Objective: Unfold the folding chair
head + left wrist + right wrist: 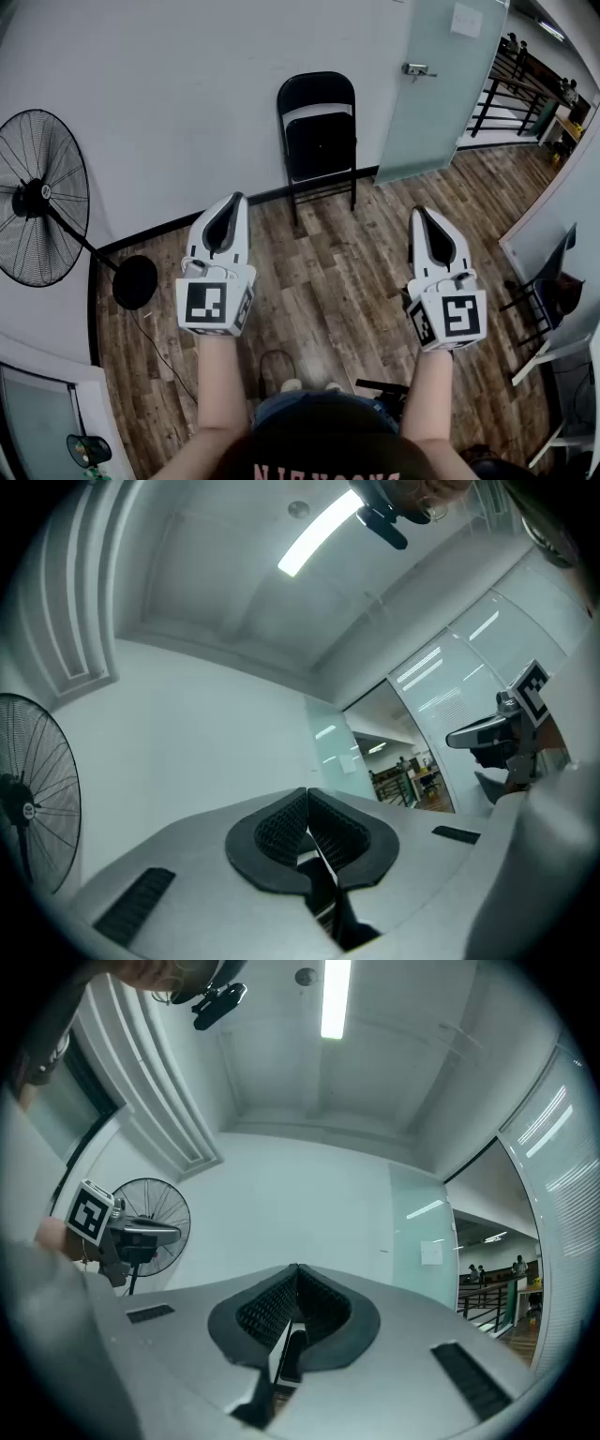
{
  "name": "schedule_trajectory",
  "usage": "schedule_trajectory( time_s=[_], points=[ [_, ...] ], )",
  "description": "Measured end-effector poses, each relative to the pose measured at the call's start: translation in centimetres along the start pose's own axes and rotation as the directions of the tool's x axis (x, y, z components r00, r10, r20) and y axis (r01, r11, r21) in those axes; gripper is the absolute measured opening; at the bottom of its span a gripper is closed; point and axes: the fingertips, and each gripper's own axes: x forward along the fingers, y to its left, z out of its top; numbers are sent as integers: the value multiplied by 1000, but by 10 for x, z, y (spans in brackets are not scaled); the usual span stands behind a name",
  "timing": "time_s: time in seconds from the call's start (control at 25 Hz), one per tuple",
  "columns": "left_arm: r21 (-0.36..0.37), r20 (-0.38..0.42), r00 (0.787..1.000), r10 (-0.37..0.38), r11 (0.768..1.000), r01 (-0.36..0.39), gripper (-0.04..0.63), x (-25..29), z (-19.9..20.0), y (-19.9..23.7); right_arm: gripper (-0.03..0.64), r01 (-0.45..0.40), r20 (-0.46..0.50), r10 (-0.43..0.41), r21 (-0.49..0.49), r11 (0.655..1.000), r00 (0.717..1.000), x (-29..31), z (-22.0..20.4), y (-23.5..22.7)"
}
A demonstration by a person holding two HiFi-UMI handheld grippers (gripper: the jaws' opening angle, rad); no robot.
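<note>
Folding chair (319, 141), black, stands folded flat against the white wall (169, 94), feet on the wood floor (328, 281), just left of the glass door (441, 94). Left gripper (237, 197) and right gripper (418, 212) held up side by side, well short of the chair, touching nothing. Both sets of fingers pressed together, empty. Standing fan (42, 197) off to the left by the same wall

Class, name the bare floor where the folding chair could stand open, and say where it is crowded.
Bare floor lies between the folding chair and the left tongs and right tongs. Crowded: fan at left, furniture at right.
</note>
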Motion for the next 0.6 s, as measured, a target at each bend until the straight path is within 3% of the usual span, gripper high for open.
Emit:
schedule_trajectory(
  time_s=[0.2,0.4,0.6],
  points=[
    [30,-26,1000,9,1000,-8,3,3,-4,-18,-2,-1,-18,1,-33,999,1000,-6,-8,-10],
    [-25,-11,999,36,999,-37,3,4,-4,-34,-2,-13,-32,11,-70,997,999,-20,-16,-24],
    [1,-42,997,70,998,-70,3,7,-2,-64,0,-13,-45,14,16,1000,999,-36,-20,-53]
  ],
)
